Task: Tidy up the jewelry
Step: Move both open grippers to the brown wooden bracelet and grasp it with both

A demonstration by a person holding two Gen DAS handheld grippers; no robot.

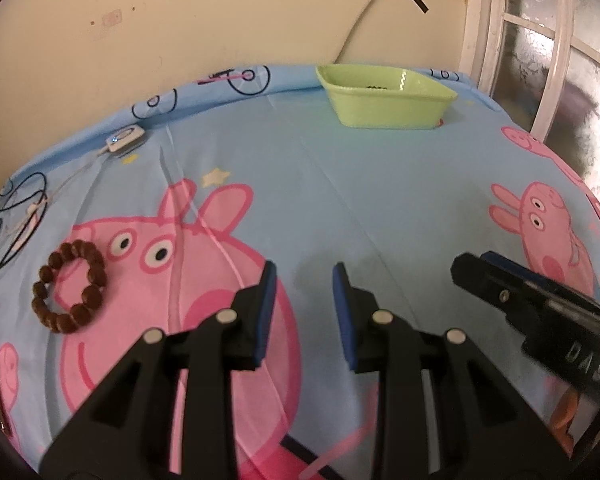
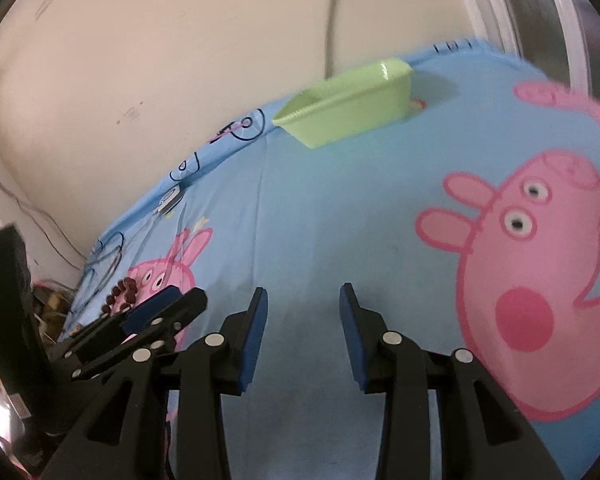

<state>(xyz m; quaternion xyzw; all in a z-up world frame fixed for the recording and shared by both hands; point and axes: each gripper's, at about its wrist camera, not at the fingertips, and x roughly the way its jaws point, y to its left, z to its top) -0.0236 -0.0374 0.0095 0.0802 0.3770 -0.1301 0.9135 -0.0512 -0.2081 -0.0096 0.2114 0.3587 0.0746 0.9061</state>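
White letters "DAS" on right tool (image 1: 470,266) body

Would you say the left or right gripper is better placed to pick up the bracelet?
Left. The bracelet lies just beside the left gripper, whose jaws are open and empty; the right gripper is farther off.

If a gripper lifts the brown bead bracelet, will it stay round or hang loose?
The bracelet is separate round beads in a loop, so it probably sags when lifted. Smooth beads may slip between flat pads. It lies flat on cloth, so rolling seems unlikely.
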